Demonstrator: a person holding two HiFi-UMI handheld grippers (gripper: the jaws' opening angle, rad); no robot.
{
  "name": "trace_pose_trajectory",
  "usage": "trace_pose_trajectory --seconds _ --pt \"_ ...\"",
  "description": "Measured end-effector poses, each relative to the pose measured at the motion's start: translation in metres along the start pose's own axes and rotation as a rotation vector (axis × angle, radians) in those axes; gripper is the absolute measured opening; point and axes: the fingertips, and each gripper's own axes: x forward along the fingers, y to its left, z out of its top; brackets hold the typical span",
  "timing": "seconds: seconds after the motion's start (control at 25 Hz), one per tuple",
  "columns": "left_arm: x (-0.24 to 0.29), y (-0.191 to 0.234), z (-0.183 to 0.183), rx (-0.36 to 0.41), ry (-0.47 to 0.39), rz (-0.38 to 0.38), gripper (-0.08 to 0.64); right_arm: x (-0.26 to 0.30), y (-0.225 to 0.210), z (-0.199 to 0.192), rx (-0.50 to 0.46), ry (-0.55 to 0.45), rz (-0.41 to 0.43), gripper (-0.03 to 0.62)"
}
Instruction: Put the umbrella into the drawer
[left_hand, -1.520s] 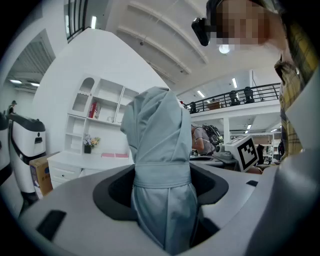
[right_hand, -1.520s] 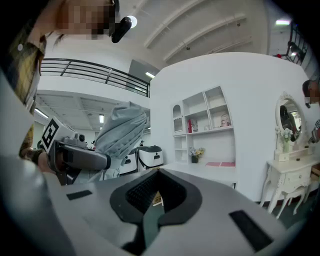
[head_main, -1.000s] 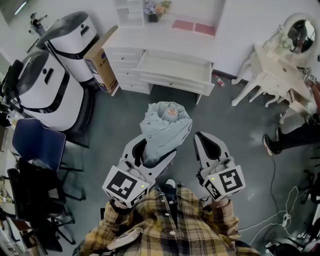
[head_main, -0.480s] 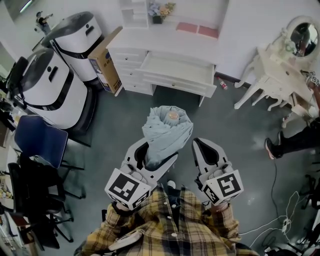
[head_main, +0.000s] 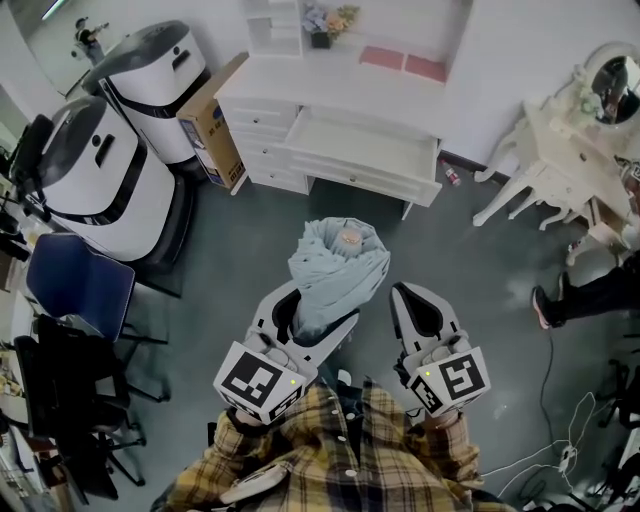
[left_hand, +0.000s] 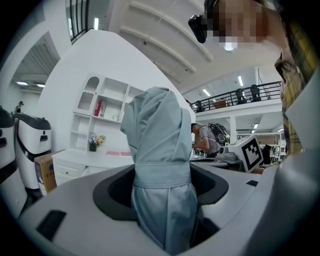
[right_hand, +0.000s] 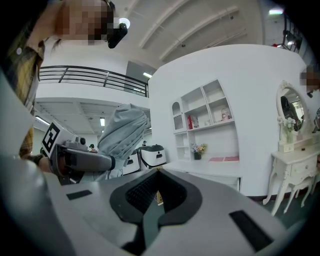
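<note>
Well, we hold the pale blue-grey folded fabric umbrella (head_main: 338, 262) in the left gripper (head_main: 318, 308); its grey jaws are clamped on the lower part of the bundle, just under the fabric strap that ties it; the umbrella rises out of them with its top pointing toward the white wooden desk (head_main: 330, 85); it is well short of the desk, above the grey floor (head_main: 240, 260) in front of it. The wide shallow white drawer (head_main: 370, 178) stands pulled out from the desk's front, facing us, well apart from the umbrella. Our right gripper (right_hand: 157, 171) sits beside the umbrella, about as far from the desk as the left one; its jaws are closed tip to tip, gripping no object. On the desk's top, toward the back, stand a small dark pot of flowers (head_main: 322, 22) and two flat pink pieces (head_main: 405, 62); a brown cardboard box (head_main: 212, 125) leans at the desk's left end; two white-and-black cylindrical machines (head_main: 95, 170) stand further left of the desk; a white dressing table with an oval mirror (head_main: 570, 150) stands to the desk's right.
</note>
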Motion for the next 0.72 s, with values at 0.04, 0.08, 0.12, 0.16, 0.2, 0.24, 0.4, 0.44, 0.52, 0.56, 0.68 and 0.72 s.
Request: trace_pose_trajectory --seconds 0.04,0.08,0.12,0.16,0.2,0.24,0.4,0.44,0.52,0.56,0.68,0.72 --pt "0.004 0.008 0.001 -0.002 0.001 0.000 0.313 0.008 -0.002 -0.001 0.002 0.003 0.002 0.016" --pt "0.008 0.016 0.002 -0.004 0.002 -0.002 0.313 0.016 -0.005 -0.001 0.003 0.006 0.002 0.017" --pt "0.013 0.024 0.003 -0.005 0.002 -0.003 0.313 0.024 -0.009 -0.002 0.004 0.009 -0.001 0.017" --pt "0.018 0.032 0.005 -0.005 0.000 -0.005 0.313 0.032 -0.014 -0.002 0.006 0.011 -0.006 0.016" --pt "0.025 0.040 0.006 -0.005 -0.001 -0.008 0.313 0.041 -0.021 -0.002 0.009 0.014 -0.011 0.017" --pt "0.032 0.049 0.008 -0.006 0.000 -0.011 0.313 0.051 -0.028 -0.001 0.014 0.016 -0.017 0.017" --pt "0.061 0.091 0.021 -0.005 0.012 -0.031 0.313 0.097 -0.050 0.010 0.023 0.022 -0.033 0.017" --pt "0.067 0.101 0.024 -0.004 0.012 -0.034 0.313 0.107 -0.054 0.012 0.023 0.020 -0.035 0.015" --pt "0.077 0.117 0.029 0.002 0.012 -0.040 0.313 0.125 -0.062 0.017 0.024 0.011 -0.041 0.017" --pt "0.082 0.126 0.032 0.005 0.012 -0.045 0.313 0.134 -0.066 0.018 0.025 0.008 -0.045 0.015" --pt "0.096 0.154 0.039 0.012 0.013 -0.055 0.313 0.163 -0.079 0.023 0.030 0.004 -0.060 0.017" --pt "0.100 0.165 0.042 0.012 0.012 -0.055 0.313 0.174 -0.083 0.025 0.029 0.003 -0.064 0.017"
